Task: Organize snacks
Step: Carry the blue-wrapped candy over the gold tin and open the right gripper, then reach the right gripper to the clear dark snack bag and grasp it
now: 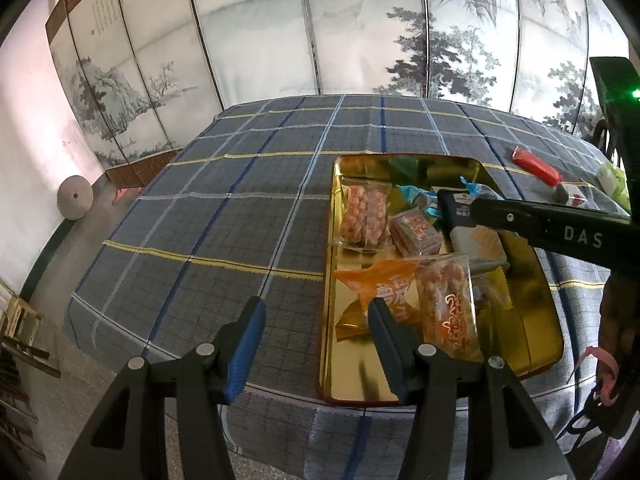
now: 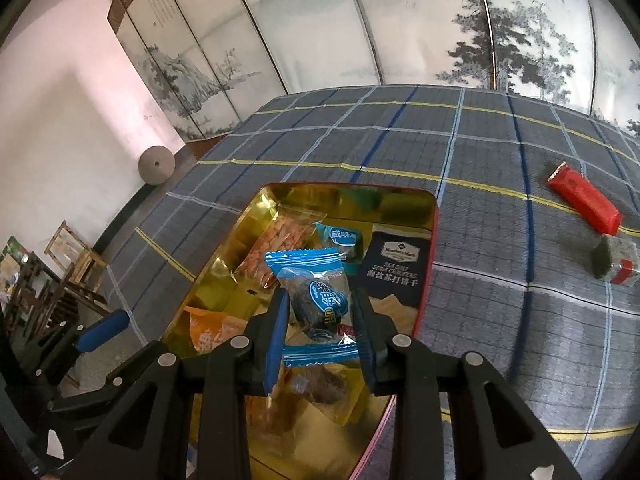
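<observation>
The tin (image 1: pixel 536 344) is viewed from its near-left edge by the left wrist camera, closer from above by the right (image 2: pixel 432 248); it is shared.

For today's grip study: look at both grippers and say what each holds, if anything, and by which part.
The right gripper is shut on the blue snack packet, pinched across its lower middle, above the tin. The left gripper is open and holds nothing.

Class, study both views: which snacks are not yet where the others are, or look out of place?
Most snacks lie in the gold tin. A red packet and a small dark snack with a red end lie on the checked cloth, outside it. The right tongs hold a blue-wrapped snack above the tin.
</observation>
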### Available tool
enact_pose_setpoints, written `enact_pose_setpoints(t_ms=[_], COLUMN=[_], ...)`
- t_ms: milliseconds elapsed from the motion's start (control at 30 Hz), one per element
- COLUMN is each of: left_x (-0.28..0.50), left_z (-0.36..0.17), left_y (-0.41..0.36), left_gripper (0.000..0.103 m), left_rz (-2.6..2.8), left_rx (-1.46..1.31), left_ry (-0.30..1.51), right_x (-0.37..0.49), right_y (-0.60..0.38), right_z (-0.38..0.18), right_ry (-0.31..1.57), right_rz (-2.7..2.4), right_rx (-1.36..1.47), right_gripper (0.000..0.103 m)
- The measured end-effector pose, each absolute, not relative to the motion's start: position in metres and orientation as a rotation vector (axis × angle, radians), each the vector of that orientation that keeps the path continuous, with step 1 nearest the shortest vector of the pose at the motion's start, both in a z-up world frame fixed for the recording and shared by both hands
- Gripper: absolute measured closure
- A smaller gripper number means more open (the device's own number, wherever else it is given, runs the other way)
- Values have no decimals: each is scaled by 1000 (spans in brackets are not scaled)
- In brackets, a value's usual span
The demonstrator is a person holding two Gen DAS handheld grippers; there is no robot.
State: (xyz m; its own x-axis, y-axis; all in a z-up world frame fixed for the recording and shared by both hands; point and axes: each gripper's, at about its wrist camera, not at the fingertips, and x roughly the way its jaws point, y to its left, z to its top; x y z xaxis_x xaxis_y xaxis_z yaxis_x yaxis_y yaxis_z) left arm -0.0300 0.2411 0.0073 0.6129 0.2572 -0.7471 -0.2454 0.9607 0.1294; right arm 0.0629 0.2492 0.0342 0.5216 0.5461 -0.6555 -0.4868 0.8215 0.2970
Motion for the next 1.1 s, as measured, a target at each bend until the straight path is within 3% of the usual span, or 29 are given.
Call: enact_pose_setpoints(t_ms=[700,1100], left_x=[-21,-19], left_z=[-2,1], left_y=[243,231], left_gripper=[48,48], left_rz=[294,284], left_rx=[22,59], left_ry=[896,897], right_x=[61,54], right_y=[231,147], right_z=[32,22], right_ry=[775,730], right_rz=[637,501], right_rx=[151,240], right_gripper=[71,62])
